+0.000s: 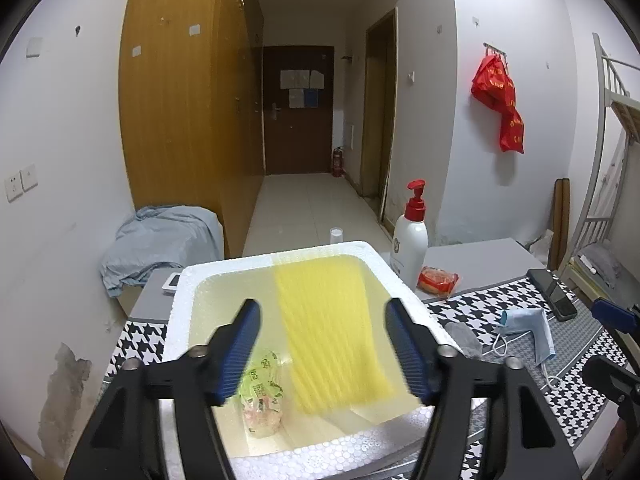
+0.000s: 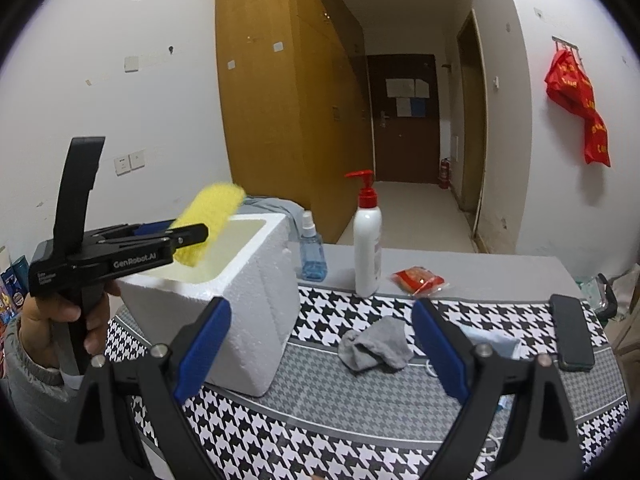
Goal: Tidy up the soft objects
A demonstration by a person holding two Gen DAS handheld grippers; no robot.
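A white foam box (image 1: 182, 292) (image 2: 260, 292) stands on the left of the table. My left gripper (image 1: 322, 350) (image 2: 188, 236) is open above the box. A yellow sponge (image 1: 332, 332) (image 2: 210, 222), blurred, is in the air between and just beyond its fingers, over the box opening. A green-printed soft packet (image 1: 264, 396) lies at the box bottom. A grey cloth (image 2: 374, 346) (image 1: 462, 336) and a blue face mask (image 1: 528, 330) (image 2: 496, 344) lie on the houndstooth cloth. My right gripper (image 2: 322, 348) is open and empty above the table, near the grey cloth.
A white pump bottle with a red top (image 2: 368, 248) (image 1: 410, 240), a blue spray bottle (image 2: 312, 254), a red snack packet (image 2: 418, 278) (image 1: 438, 280) and a black phone (image 2: 572, 334) (image 1: 554, 290) are on the table. A blue-grey garment (image 1: 160, 240) lies behind the box.
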